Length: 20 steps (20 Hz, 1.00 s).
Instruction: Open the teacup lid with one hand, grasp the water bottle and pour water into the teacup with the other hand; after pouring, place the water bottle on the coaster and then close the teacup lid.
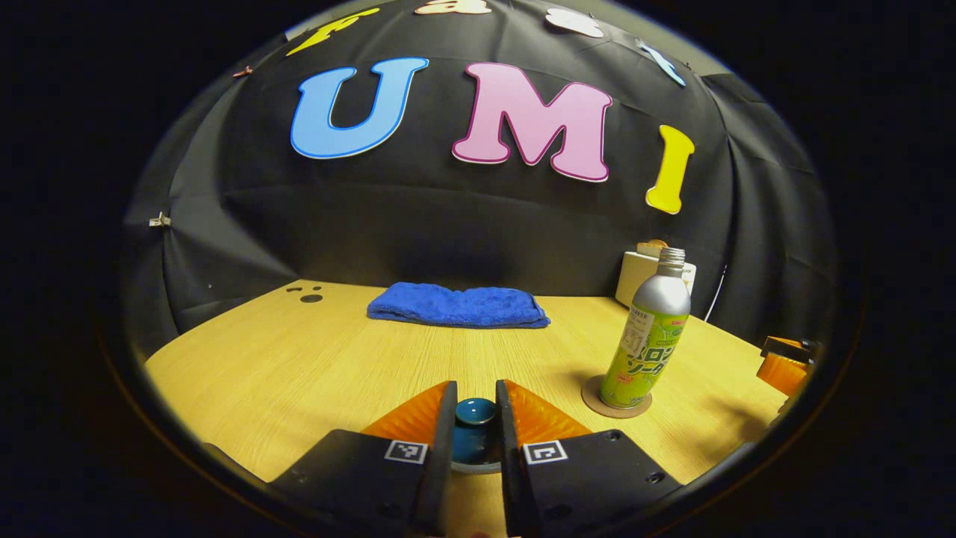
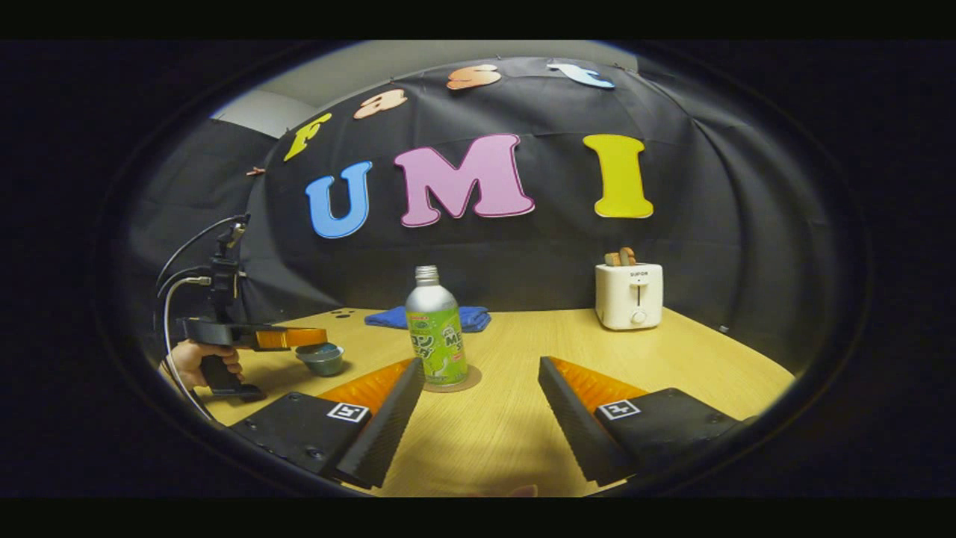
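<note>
In the left gripper view my left gripper [image 1: 476, 387] is shut on the dark teal knob of the teacup lid [image 1: 476, 412]; a grey-green rim shows just below the fingers. In the right gripper view that same gripper [image 2: 299, 338], held by a hand [image 2: 196, 360], hovers over the teacup [image 2: 323, 360] at the table's left. The silver and green water bottle [image 1: 650, 336] [image 2: 437, 332] stands upright and uncapped on the round coaster [image 1: 616, 403] [image 2: 457, 385]. My right gripper [image 2: 480, 368] is open, a little short of the bottle, which stands just left of its gap.
A folded blue towel [image 1: 457, 306] [image 2: 470, 317] lies at the back of the wooden table [image 1: 261, 366]. A white toaster [image 2: 629, 295] stands at the back right. The right gripper's orange finger [image 1: 784, 368] shows at the table's right edge.
</note>
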{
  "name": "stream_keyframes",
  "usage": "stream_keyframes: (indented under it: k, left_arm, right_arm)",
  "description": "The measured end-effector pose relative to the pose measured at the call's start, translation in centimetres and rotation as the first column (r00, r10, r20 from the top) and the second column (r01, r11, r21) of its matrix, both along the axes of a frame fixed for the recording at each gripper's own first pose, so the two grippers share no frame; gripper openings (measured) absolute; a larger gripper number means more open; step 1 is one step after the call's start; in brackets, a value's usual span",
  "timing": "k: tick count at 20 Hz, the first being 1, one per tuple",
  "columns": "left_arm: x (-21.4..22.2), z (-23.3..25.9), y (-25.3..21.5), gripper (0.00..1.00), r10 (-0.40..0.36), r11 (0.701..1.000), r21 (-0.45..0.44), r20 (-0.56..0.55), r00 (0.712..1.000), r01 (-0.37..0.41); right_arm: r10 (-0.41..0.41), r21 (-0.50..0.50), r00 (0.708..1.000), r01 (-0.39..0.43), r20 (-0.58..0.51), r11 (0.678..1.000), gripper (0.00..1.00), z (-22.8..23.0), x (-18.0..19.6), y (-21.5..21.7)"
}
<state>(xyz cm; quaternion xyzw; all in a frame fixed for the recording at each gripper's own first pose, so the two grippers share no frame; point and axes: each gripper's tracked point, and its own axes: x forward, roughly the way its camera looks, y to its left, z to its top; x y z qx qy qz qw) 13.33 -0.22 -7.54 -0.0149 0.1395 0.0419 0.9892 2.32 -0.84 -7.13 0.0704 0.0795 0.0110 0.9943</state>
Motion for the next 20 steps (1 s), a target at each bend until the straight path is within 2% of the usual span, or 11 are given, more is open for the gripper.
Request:
stream_keyframes:
  k: [2,7,14,20]
  left_arm:
    - [0.1,-0.4,-0.4,0.32,-0.006,1.000,-0.008,-0.005,1.000,0.006]
    - [0.2,-0.4,-0.6,0.32,-0.004,0.999,0.044,0.000,1.000,0.004]
    - [-0.4,-0.8,-0.3,0.37,0.003,0.999,0.038,-0.001,1.000,-0.003]
    - [-2.0,0.6,0.2,0.62,0.024,0.999,0.034,0.032,0.999,-0.025]
  right_arm:
    - [0.006,0.000,1.000,-0.006,0.000,1.000,0.95,-0.1,0.1,0.2]
    - [0.007,0.015,1.000,-0.007,0.003,1.000,0.95,0.0,0.0,0.0]
    - [0.006,0.017,1.000,-0.006,0.003,1.000,0.95,0.0,0.1,-0.1]
    - [0.005,0.013,1.000,-0.005,0.003,1.000,0.95,0.0,0.1,-0.1]
